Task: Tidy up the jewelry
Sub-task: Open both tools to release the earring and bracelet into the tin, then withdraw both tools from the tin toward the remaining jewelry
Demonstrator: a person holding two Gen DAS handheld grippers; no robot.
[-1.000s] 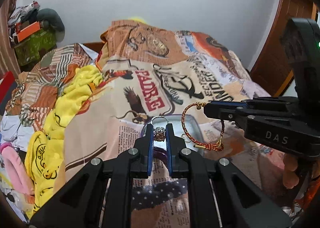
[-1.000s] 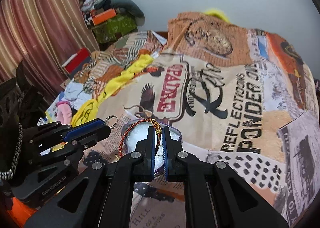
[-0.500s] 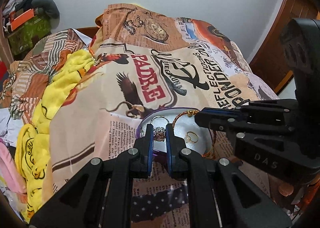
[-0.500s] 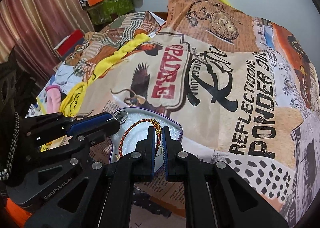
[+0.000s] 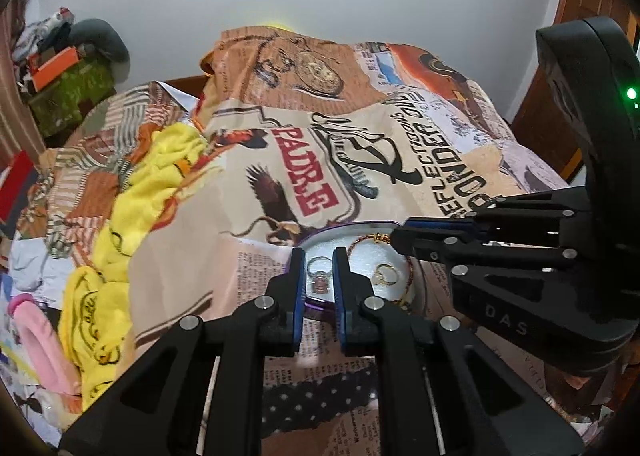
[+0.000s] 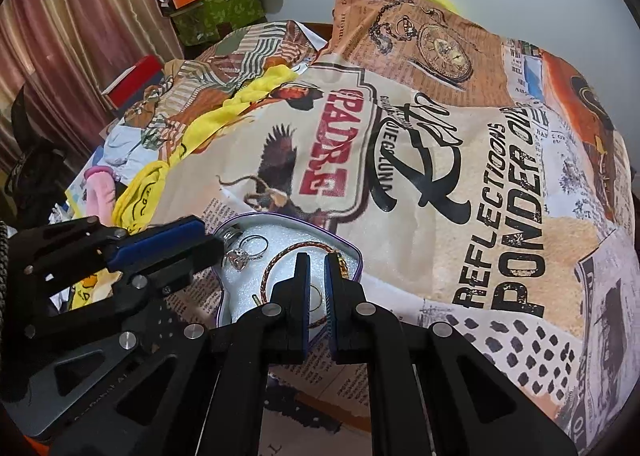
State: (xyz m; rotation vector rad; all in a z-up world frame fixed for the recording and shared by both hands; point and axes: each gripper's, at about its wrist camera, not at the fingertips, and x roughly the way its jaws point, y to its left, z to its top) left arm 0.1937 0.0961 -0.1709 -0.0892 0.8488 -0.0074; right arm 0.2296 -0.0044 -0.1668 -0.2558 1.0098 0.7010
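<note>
A heart-shaped purple tin (image 6: 294,221) with white foam lining lies on the printed bedspread; it also shows in the left wrist view (image 5: 360,225). A silver ring with a stone (image 6: 245,252) lies loose on the foam, seen between my left fingers (image 5: 319,277). My left gripper (image 5: 319,256) is open over the tin's left edge. A red-gold braided bracelet (image 6: 296,248) lies in the tin, and a thin gold ring (image 5: 385,274) beside it. My right gripper (image 6: 316,261) is slightly open above the bracelet, which rests on the foam.
The printed bedspread (image 6: 460,176) covers the bed. A yellow cloth (image 5: 120,240) and a pink item (image 5: 40,344) lie at the left. Boxes and clothes (image 6: 208,4) are stacked by the curtain. A wooden door (image 5: 576,68) stands at the right.
Both grippers came down to the tin and opened. The silver ring left my left gripper and the bracelet left my right gripper; both now lie on the foam.
</note>
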